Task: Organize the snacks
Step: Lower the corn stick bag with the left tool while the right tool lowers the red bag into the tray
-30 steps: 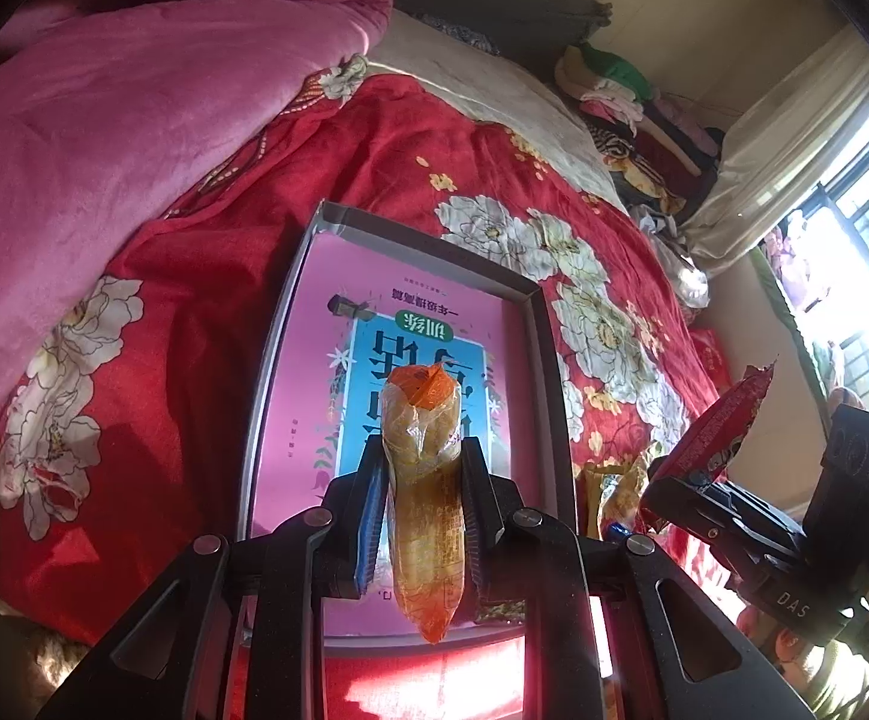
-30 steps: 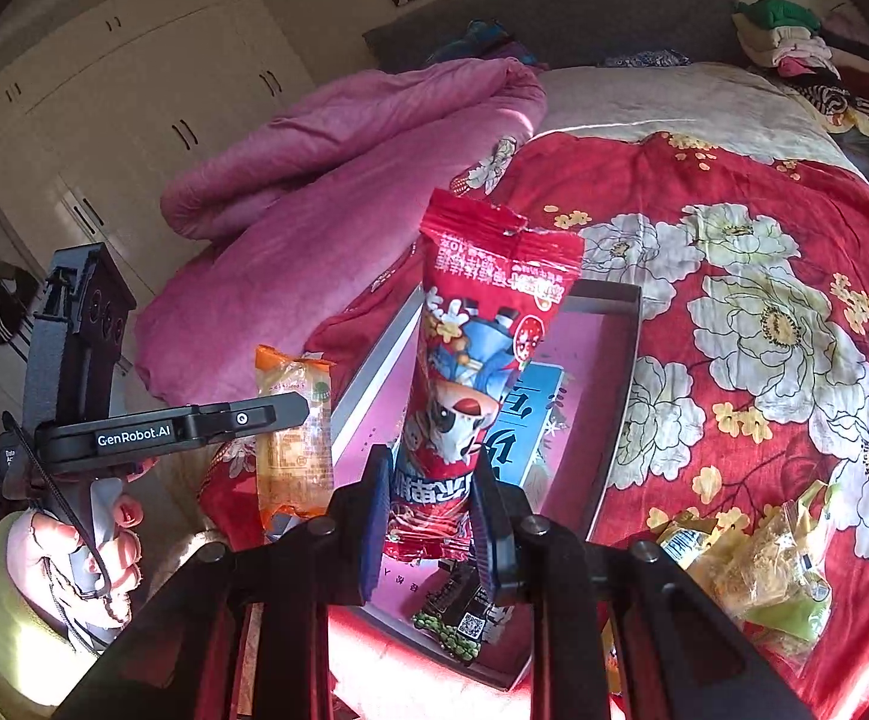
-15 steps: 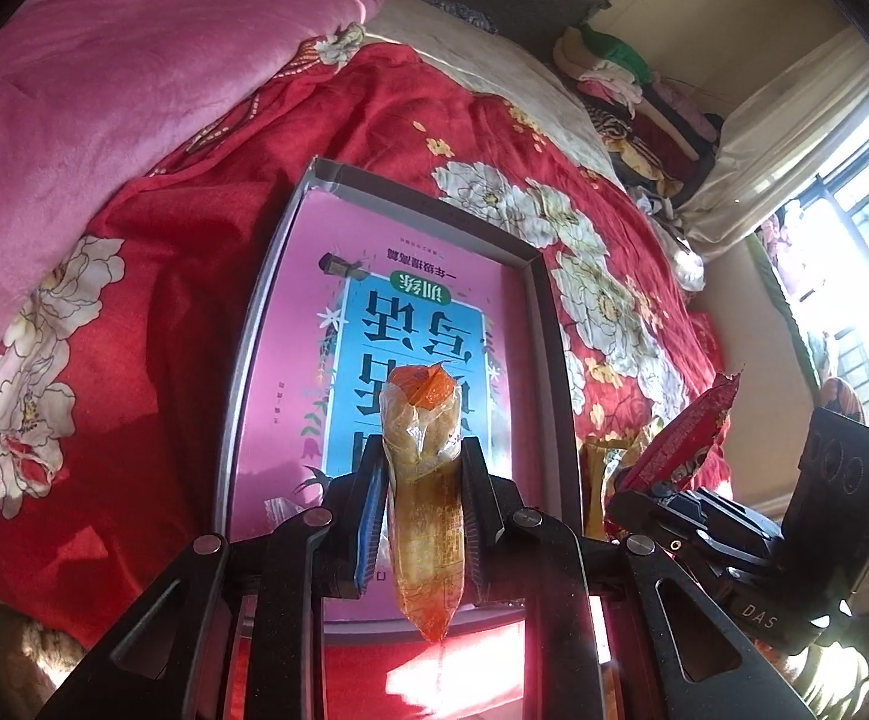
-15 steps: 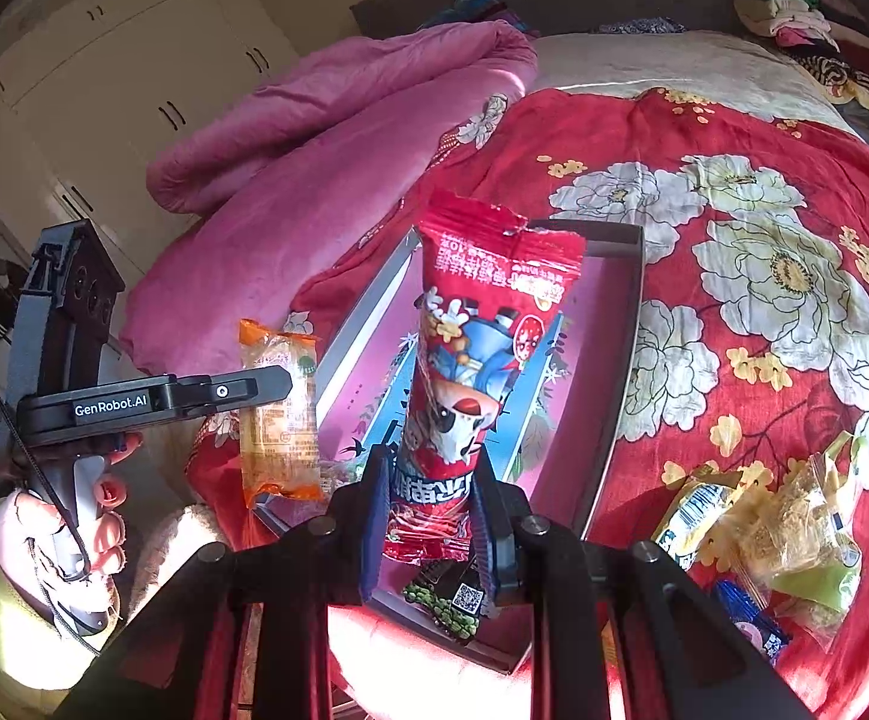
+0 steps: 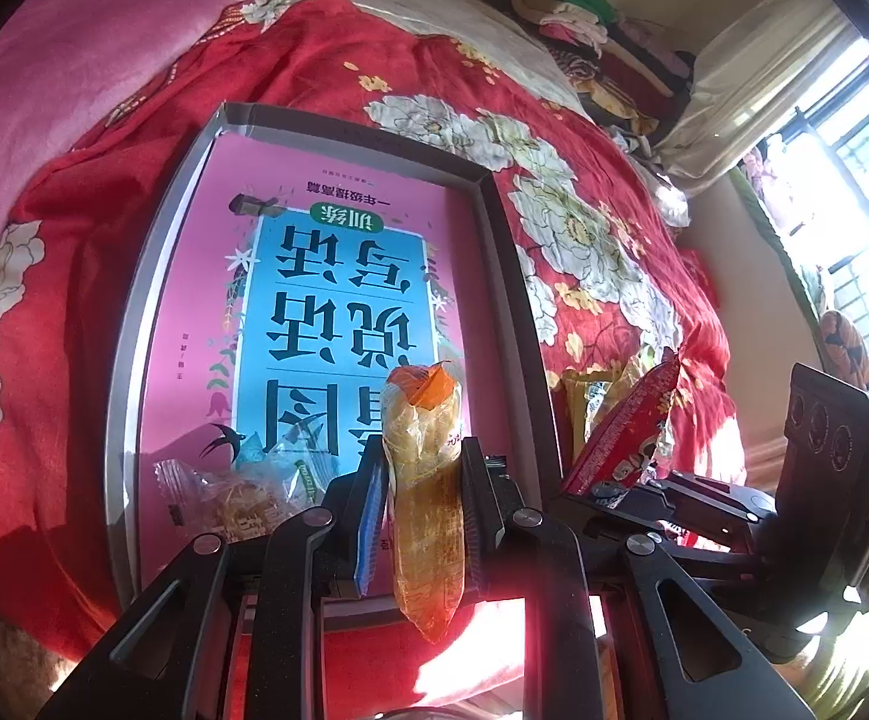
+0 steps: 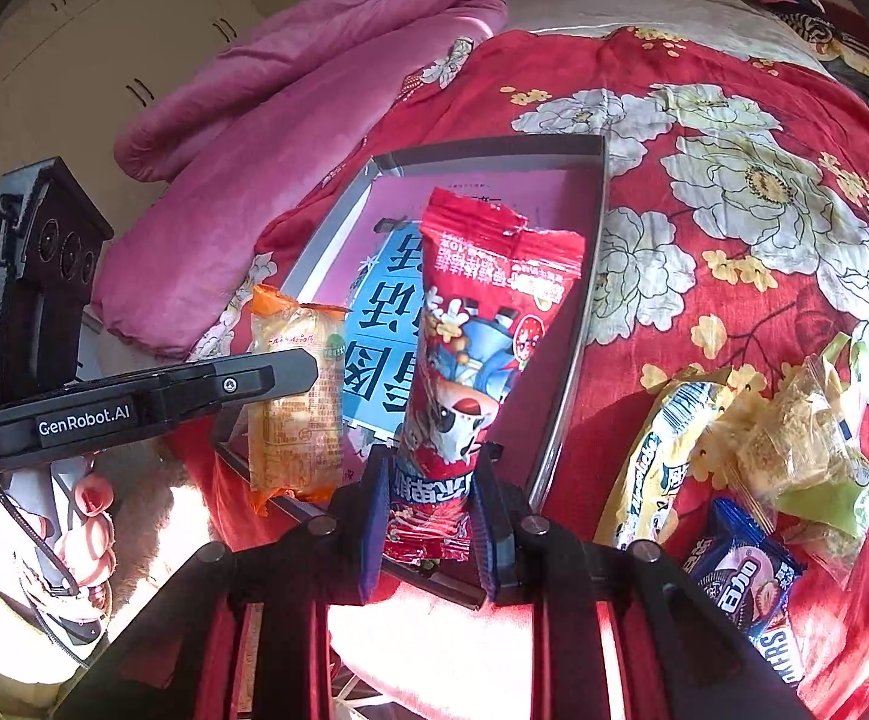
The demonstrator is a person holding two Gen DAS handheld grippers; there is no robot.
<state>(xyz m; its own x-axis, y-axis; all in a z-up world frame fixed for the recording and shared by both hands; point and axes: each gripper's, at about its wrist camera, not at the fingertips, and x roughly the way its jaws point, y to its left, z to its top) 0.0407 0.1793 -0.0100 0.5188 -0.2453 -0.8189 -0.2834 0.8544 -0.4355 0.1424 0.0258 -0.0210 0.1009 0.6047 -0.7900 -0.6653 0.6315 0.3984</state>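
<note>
My left gripper point(image 5: 423, 498) is shut on an orange snack packet point(image 5: 425, 480), held upright over the near end of a grey tray point(image 5: 134, 300) lined with a pink and blue book cover. The packet also shows in the right wrist view point(image 6: 296, 408). My right gripper point(image 6: 431, 510) is shut on a red cartoon snack bag point(image 6: 476, 348), upright over the tray's near right corner point(image 6: 578, 360). The red bag shows in the left wrist view point(image 5: 626, 426). Clear snack packets point(image 5: 224, 498) lie in the tray's near left part.
The tray lies on a red floral bedspread point(image 6: 734, 180). Loose snacks lie right of the tray: a yellow packet point(image 6: 656, 456), clear packets point(image 6: 806, 438), a blue packet point(image 6: 740, 576). A pink quilt point(image 6: 290, 90) is heaped far left. Folded clothes point(image 5: 584, 30) are piled at the bed's far end.
Both grippers have moved forward and down toward the tray with their snacks still held. The tray looks larger, and the clear packets at its near left have come into view.
</note>
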